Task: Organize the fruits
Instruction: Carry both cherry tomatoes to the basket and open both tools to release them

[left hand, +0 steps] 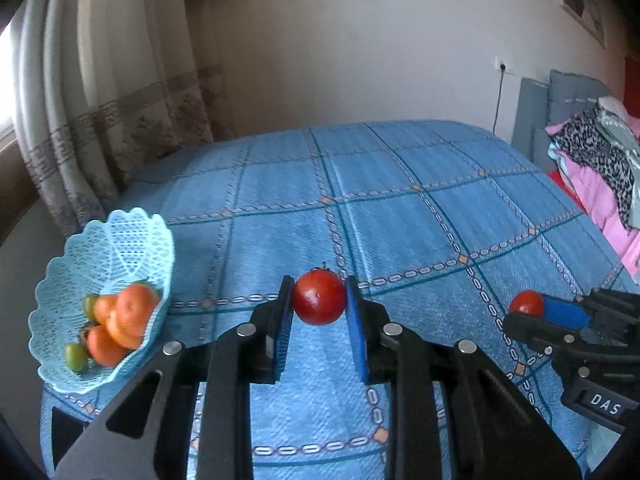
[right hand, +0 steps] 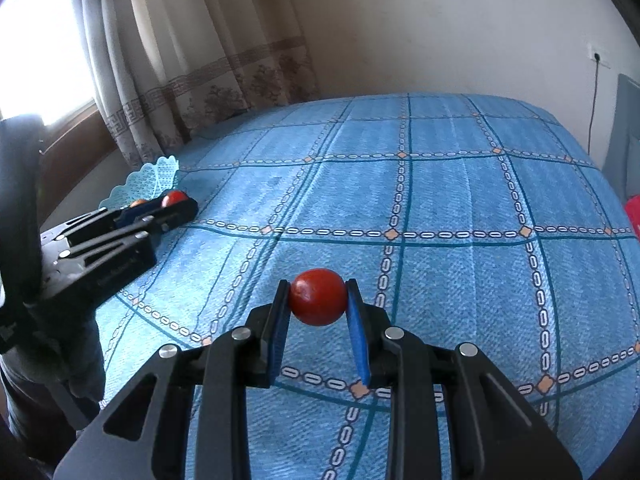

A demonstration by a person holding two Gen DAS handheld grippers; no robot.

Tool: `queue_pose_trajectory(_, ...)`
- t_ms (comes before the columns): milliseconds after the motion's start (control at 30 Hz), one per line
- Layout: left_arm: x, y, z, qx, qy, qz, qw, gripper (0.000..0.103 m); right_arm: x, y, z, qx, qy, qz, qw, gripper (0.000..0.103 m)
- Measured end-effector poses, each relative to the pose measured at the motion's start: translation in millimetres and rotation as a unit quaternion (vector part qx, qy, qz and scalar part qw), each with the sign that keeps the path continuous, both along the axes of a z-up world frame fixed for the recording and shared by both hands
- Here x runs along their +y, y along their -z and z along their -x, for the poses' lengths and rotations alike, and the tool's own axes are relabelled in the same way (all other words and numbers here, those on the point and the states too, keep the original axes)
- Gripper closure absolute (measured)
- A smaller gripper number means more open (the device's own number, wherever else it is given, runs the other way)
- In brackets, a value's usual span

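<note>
Two red round fruits (left hand: 319,298) (right hand: 318,297) are held above the bed; oranges (left hand: 130,316) and green fruits (left hand: 75,356) are piled in a mesh basket (left hand: 120,236).

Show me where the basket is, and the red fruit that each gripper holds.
basket (left hand: 116,240), left wrist view, on its bare mesh wall.
left gripper's red fruit (left hand: 319,298), left wrist view, on its front.
right gripper's red fruit (right hand: 318,297), right wrist view, on its front.

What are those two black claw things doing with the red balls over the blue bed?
They are grippers a person holds, sorting fruit. The left gripper pinches one red fruit, and the right gripper pinches another red fruit. The lacy blue basket at the bed's corner already holds oranges.
</note>
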State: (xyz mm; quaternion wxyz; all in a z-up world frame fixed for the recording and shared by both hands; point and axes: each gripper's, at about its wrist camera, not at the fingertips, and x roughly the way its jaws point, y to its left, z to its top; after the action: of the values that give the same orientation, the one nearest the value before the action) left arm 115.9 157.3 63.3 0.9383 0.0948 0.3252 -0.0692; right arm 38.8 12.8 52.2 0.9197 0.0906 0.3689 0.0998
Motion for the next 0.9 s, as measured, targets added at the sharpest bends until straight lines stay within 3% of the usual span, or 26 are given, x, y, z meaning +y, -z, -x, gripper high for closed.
queue_pose_trajectory(533, 87.1, -39.7, 8.3, -0.037, -0.072, 0.027, 0.9963, 0.077, 35.4, -21.7, -5.7, -0.015, -0.034, -0.011, 0.999, 0.075)
queue_pose_trajectory(900, 152.5, -34.6, 3.6, -0.031, -0.124, 0.059, 0.9900, 0.077, 92.0, -40.9, -18.0, -0.023, -0.086, 0.013, 0.996, 0.075)
